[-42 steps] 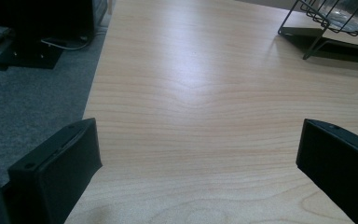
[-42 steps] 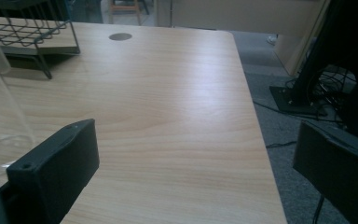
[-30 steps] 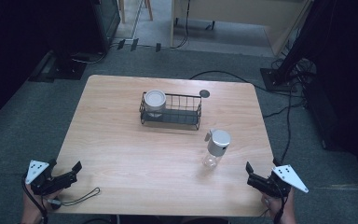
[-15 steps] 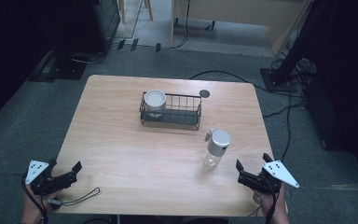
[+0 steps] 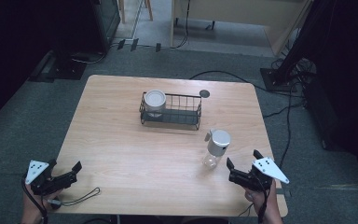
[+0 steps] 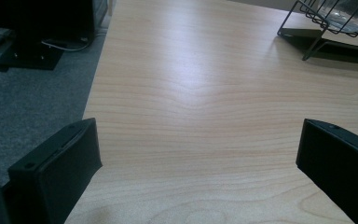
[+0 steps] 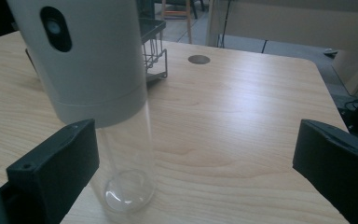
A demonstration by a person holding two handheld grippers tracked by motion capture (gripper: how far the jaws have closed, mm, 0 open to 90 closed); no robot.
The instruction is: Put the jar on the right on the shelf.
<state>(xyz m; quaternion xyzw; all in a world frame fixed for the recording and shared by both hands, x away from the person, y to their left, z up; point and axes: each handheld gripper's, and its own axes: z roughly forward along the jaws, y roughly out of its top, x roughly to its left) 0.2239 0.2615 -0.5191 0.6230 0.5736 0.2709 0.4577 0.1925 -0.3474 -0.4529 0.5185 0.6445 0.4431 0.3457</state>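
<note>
A clear bottle with a grey cap stands upright on the wooden table, right of centre. My right gripper is open just right of it and nearer the front edge, not touching. In the right gripper view the bottle rises close ahead beside the left jaw, with the right gripper holding nothing. A black wire basket at mid-table holds a grey-lidded jar in its left end. My left gripper stays open at the front left corner; the left gripper has bare wood between its jaws.
A small round grommet lies behind the basket. A thin black cord trails on the table by the left gripper. The basket's corner appears far ahead in the left gripper view. Cables run over the carpet to the right of the table.
My right gripper has moved left along the front edge, closer to the bottle. The left gripper, bottle and basket have stayed put.
</note>
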